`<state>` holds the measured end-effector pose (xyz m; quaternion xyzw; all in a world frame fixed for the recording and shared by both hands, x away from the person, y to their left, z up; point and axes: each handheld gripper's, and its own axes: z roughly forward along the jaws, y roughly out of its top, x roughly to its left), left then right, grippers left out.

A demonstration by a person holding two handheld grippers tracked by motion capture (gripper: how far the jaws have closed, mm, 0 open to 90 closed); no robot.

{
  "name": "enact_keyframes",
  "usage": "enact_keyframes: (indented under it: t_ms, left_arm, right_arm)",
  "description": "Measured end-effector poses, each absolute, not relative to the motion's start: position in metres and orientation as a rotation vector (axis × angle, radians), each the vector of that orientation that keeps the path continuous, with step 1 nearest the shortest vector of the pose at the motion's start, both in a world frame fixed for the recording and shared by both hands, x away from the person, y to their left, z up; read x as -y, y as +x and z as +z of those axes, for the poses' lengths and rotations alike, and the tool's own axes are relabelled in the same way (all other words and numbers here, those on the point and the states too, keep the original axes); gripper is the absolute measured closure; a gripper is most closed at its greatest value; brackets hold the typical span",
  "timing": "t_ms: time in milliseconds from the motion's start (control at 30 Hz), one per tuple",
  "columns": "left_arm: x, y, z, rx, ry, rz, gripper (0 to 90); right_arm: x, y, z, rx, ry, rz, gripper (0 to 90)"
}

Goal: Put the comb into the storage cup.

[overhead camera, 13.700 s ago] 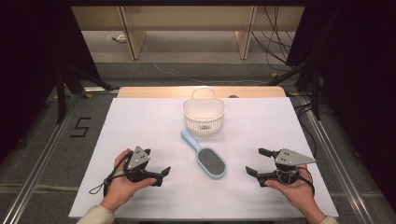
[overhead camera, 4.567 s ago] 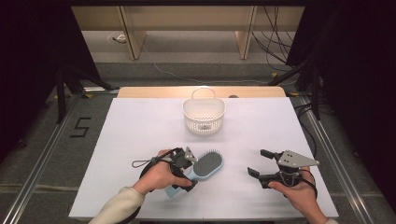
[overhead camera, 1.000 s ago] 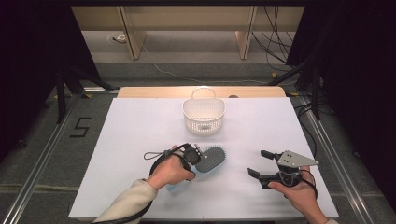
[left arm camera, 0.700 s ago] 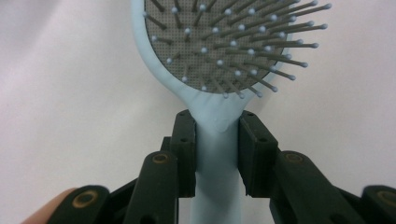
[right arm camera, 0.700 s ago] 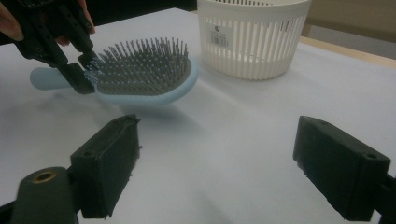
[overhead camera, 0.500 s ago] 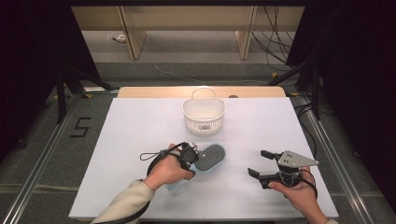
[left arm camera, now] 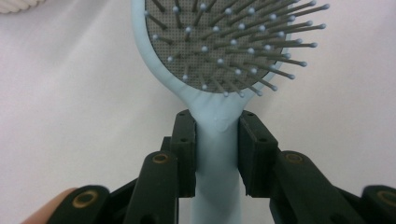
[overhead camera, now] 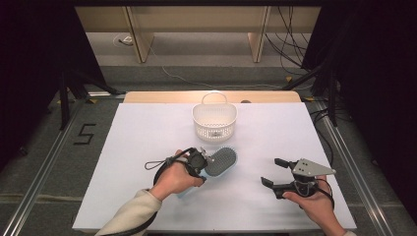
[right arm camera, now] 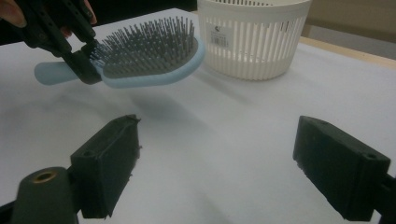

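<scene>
The left gripper (overhead camera: 200, 162), which a second ago sat lower on the white table (overhead camera: 137, 142), has carried the pale blue oval hairbrush with grey bristles (overhead camera: 219, 162) up and toward the white slatted plastic basket (overhead camera: 215, 122), its jaws clamped on the handle just below the head. The brush now hangs clear of the table, so dropping it in looks next. The right gripper (overhead camera: 276, 172) rests spread apart, idle.
</scene>
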<state>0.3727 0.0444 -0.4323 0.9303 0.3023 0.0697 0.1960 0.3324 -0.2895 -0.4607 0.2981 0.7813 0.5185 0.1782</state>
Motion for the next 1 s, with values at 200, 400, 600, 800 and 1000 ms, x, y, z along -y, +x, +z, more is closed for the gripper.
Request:
enact_keyframes:
  t_ms: [200, 400, 600, 800, 1000]
  left_arm:
    - [-0.0463, 0.3734, -0.4307, -0.854, 2.588, 0.196, 69.9]
    - [-0.0488, 0.3747, -0.4295, -0.864, 2.567, 0.207, 69.9]
    - [-0.0497, 0.375, -0.4278, -0.866, 2.551, 0.211, 69.9]
    - [-0.0504, 0.3752, -0.4256, -0.863, 2.517, 0.23, 69.9]
    - [-0.0514, 0.3754, -0.4241, -0.869, 2.468, 0.264, 69.9]
  right_arm:
    - [0.2895, 0.3322, -0.4605, -2.211, 0.842, 1.467, 15.6]
    - [0.2896, 0.3322, -0.4605, -2.21, 0.842, 1.468, 15.6]
    - [0.2895, 0.3321, -0.4604, -2.211, 0.841, 1.468, 15.6]
    - [0.2894, 0.3318, -0.4603, -2.211, 0.84, 1.467, 15.6]
    - [0.2894, 0.3318, -0.4602, -2.21, 0.839, 1.468, 15.6]
